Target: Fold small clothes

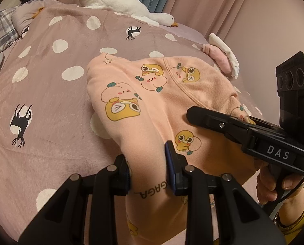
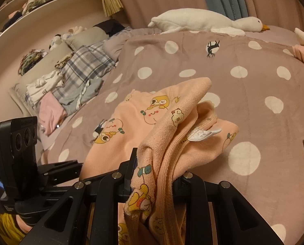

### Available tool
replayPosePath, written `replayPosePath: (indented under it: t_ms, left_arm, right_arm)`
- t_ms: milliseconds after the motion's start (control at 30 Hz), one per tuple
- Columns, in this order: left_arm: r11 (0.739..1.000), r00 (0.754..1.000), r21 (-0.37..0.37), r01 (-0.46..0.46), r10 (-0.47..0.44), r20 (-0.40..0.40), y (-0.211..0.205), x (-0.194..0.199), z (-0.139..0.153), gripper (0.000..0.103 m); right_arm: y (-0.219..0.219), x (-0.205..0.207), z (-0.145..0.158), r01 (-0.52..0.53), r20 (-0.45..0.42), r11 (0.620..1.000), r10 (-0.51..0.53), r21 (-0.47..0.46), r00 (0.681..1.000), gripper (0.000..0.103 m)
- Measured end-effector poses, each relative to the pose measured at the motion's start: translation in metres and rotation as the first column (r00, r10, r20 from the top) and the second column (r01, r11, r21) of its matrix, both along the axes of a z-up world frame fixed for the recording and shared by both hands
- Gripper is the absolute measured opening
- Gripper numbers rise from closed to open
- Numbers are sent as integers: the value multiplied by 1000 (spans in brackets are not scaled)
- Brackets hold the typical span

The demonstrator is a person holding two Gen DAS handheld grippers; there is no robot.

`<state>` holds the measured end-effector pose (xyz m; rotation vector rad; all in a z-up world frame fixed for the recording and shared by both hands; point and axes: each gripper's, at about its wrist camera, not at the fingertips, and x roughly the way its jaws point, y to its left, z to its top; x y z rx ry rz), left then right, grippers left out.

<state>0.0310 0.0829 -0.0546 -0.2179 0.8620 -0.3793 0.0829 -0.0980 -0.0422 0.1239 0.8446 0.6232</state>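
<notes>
Bed [image 1: 49, 94]: wide, covered by a mauve spread with white dots and black deer figures; fills most of both views.

Curtain [image 1: 223, 6]: pink, hanging behind the bed, with a blue-grey panel beside it.

Shelf [image 2: 49, 2]: pale, curved by the lens, at the upper left of the right wrist view, with small items too blurred to name.

Clothes pile [image 2: 70, 81]: plaid, grey, white and pink pieces heaped at the bed's left end, well apart from the garment.

Goose [image 2: 203, 22]: white plush toy lying along the far edge of the bed, orange beak to the right.

Garment [image 1: 152, 106]: peach, printed with yellow ducks and round pink faces. Its far part lies flat on the spread near the bed's middle; its near edge is lifted off the bed and bunched in both grippers. A white label shows at the folded edge in the right wrist view.

Pink cloth [image 1: 221, 59]: small rolled piece with a white one on it, just beyond the garment's far right corner.

Left gripper [image 1: 149, 175]: clamped on a thick fold of the garment's near edge.

Right gripper [image 2: 152, 175]: clamped on a gathered, ribbed edge of the garment, cloth draping over its fingers.

Hand [image 1: 274, 185]: wrapped round the right gripper's handle, yellow sleeve below.
</notes>
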Motion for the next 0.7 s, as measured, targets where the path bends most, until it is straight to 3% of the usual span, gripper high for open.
replayPosePath:
  t_ms: [700]
  left_arm:
    - [1000, 999, -5, -21, 21, -47, 5, 22, -17, 28]
  right_arm:
    - [9, 22, -18, -4, -60, 1000, 5, 7, 998, 26]
